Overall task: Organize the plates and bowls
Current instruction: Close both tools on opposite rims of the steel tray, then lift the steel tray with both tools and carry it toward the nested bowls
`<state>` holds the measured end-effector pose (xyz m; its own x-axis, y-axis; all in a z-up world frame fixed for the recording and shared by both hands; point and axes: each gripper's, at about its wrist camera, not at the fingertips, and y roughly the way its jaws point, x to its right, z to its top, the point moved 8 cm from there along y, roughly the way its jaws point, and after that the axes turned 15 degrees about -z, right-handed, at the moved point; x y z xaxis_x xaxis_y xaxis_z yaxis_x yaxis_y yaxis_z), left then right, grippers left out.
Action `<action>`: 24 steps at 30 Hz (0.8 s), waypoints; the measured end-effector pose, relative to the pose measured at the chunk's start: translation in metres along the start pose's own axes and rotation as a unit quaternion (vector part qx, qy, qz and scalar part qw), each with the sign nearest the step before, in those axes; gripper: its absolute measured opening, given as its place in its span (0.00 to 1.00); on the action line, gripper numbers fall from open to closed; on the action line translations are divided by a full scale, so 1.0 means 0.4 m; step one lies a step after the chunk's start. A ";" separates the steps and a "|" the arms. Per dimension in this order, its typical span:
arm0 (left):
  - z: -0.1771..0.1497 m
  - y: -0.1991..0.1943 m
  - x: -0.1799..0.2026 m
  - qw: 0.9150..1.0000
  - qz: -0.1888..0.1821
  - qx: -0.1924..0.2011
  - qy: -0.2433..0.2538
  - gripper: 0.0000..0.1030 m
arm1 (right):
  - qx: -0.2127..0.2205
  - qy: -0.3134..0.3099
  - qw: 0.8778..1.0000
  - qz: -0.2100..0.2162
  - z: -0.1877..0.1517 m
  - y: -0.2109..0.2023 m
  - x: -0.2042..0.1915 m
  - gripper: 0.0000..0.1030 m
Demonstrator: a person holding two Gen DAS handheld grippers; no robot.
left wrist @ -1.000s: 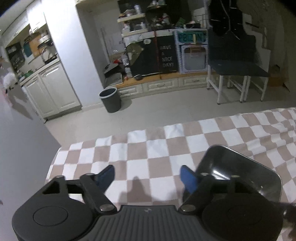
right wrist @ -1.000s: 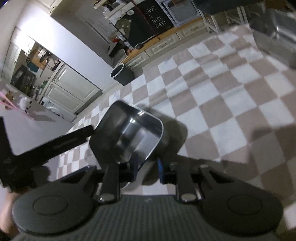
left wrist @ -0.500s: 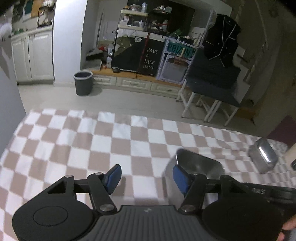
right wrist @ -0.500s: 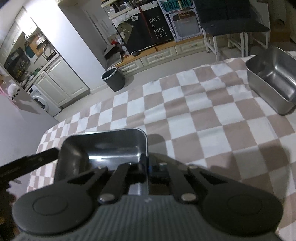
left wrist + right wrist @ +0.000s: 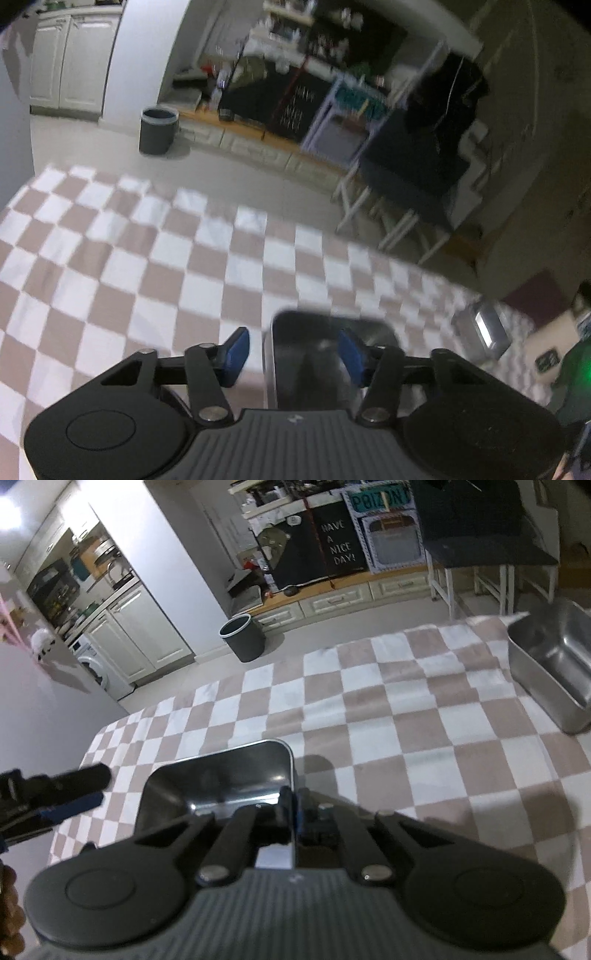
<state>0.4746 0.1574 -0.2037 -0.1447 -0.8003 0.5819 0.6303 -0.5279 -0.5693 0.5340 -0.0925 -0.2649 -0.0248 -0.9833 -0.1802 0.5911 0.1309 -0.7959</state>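
Steel tray (image 5: 221,775) sits at the near left of the checkered cloth (image 5: 406,738) — its right rim is clamped by the right gripper (image 5: 293,812), jaws fully pinched. Left gripper (image 5: 291,350) is closing, straddling the tray's left wall, pads not yet touching. A deeper steel container (image 5: 554,672) stands far right, well apart.
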 end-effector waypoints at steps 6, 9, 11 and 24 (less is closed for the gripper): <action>-0.045 0.050 -0.026 0.999 0.036 -0.037 0.003 0.11 | 0.000 -0.002 1.000 0.004 0.002 0.000 0.013 0.03; -0.052 0.039 -0.031 0.999 0.036 -0.027 0.003 0.03 | -0.005 -0.005 1.000 0.006 0.007 -0.001 0.014 0.03; -0.062 0.026 -0.019 0.999 0.033 -0.022 0.005 0.04 | -0.008 -0.006 1.000 0.011 0.009 -0.010 0.017 0.03; -0.115 -0.137 0.279 0.998 -0.002 0.013 0.057 0.05 | 0.040 -0.024 0.999 0.024 -0.004 -0.288 0.141 0.03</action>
<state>0.3887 0.0840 -0.1344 -0.2318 -0.8267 0.5127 0.6496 -0.5238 -0.5509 0.4632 -0.1630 -0.1840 0.0419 -0.9815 -0.1869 0.6539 0.1684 -0.7376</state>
